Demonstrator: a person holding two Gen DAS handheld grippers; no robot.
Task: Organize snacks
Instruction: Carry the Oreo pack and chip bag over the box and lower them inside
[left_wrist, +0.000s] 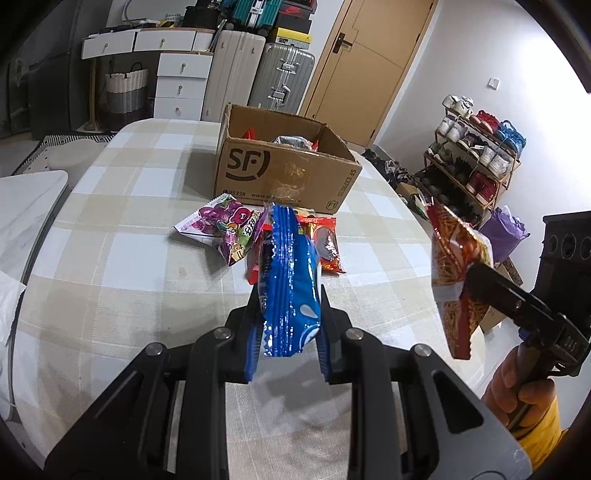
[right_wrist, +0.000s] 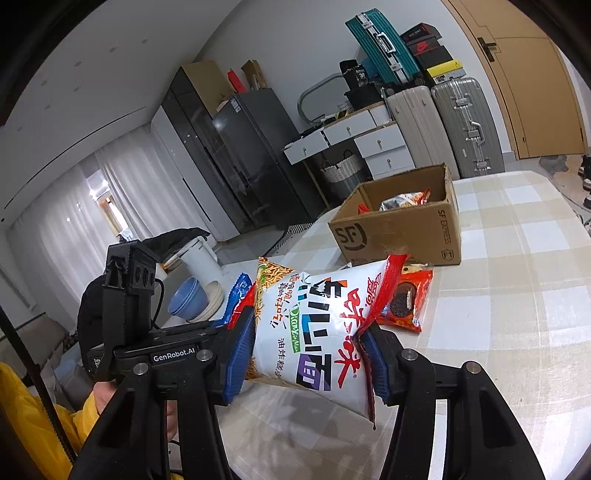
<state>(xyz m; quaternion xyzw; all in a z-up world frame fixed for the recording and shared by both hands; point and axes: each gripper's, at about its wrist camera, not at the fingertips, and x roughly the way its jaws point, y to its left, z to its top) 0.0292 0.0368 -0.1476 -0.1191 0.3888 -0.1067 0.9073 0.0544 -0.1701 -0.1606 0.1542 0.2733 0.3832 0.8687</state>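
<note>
My left gripper (left_wrist: 286, 295) grips the blue cookie pack (left_wrist: 288, 280) upright above the table (left_wrist: 110, 258). My right gripper (right_wrist: 310, 354) clamps the noodle snack bag (right_wrist: 314, 332) crosswise, near the table's right edge, short of the cardboard box (left_wrist: 284, 173).

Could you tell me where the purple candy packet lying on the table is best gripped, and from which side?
Grip the purple packet by its white crimped left end, coming from above and the left. It lies flat on the table, and that end is free, while its right side tucks against the red packet.
</note>
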